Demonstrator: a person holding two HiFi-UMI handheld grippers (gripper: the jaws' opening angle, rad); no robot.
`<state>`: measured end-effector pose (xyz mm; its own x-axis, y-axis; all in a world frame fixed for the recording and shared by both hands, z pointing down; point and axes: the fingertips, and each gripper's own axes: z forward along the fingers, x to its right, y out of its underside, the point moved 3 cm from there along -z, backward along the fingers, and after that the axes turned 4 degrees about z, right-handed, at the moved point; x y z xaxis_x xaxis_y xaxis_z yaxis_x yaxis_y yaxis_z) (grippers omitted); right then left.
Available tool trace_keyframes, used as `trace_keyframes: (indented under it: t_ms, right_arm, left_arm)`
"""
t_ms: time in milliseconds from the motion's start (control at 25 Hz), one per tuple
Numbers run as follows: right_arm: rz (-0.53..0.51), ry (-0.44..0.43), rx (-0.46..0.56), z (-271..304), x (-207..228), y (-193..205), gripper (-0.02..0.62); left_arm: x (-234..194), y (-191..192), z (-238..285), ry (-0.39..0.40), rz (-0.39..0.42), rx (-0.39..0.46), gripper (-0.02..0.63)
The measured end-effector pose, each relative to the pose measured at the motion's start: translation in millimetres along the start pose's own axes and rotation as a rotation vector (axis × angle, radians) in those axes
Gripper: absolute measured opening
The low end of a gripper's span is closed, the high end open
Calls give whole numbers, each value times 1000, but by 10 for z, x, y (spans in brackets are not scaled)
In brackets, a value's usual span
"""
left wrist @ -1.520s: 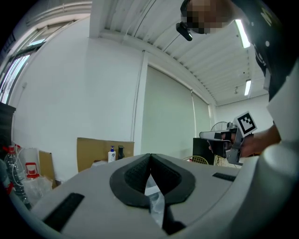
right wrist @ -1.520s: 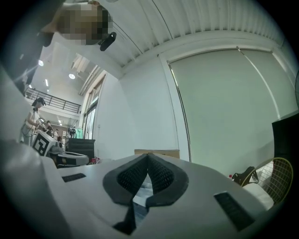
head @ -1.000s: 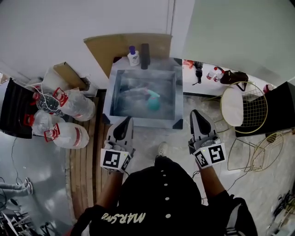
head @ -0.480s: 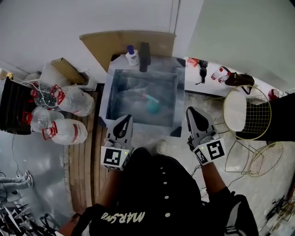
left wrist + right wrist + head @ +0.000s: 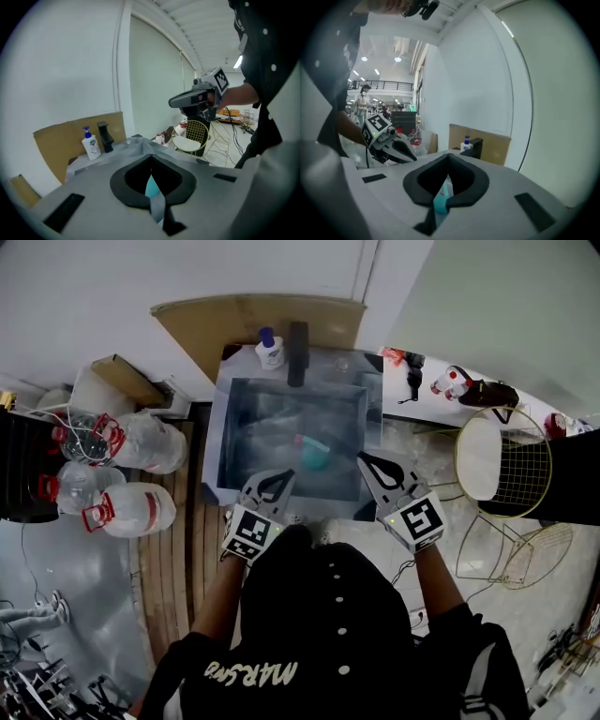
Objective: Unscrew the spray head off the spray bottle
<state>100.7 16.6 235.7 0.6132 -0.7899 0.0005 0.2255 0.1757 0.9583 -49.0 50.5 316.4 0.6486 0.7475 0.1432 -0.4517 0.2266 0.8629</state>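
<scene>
- two tools, left gripper (image 5: 277, 476) and right gripper (image 5: 368, 463), jaws together, empty, at the sink's (image 5: 221, 442) 6 o'clock edge.
- head view alone shows the spray bottle (image 5: 314, 454) inside the sink; gripper views glimpse teal only.

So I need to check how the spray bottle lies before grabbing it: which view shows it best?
The head view: the spray bottle lies in plain sight in the sink, beyond the left claw and right claw. Each gripper view shows only a teal sliver of it through shut jaws.
</scene>
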Motion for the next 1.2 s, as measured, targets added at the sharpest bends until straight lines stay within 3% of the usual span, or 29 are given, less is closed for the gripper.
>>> trace_keyframes:
  t_ms: [160,280,360,480,800,1000,1200]
  right_arm:
    - [-24,-51,-103,368,63,167,12]
    - [-1,-78,-155,631,174,320,28]
    - [22,-115,-215,736,166,470,81]
    - [22,-179,-282,1032,226,693,158]
    - [21,-277,-431,1592,150,1303,216]
    - [-8,-263,-491,1840,129,1603,218]
    - [28,-278,-498,1977,160,1717,206]
  left_arm:
    - [-120,236,365,98,48,-70,26]
    - [-235,389,613,169,40,-102,28]
    - [-195,519,727,233,31,-143,38]
    - [-275,770,1012,305,51,-211,181]
    - [-211,1487,1513,435,-85,-409,336]
    - [-224,1566,1767,468,-29,-405,367]
    - [-167,1662,1925,496,-35,-378,367]
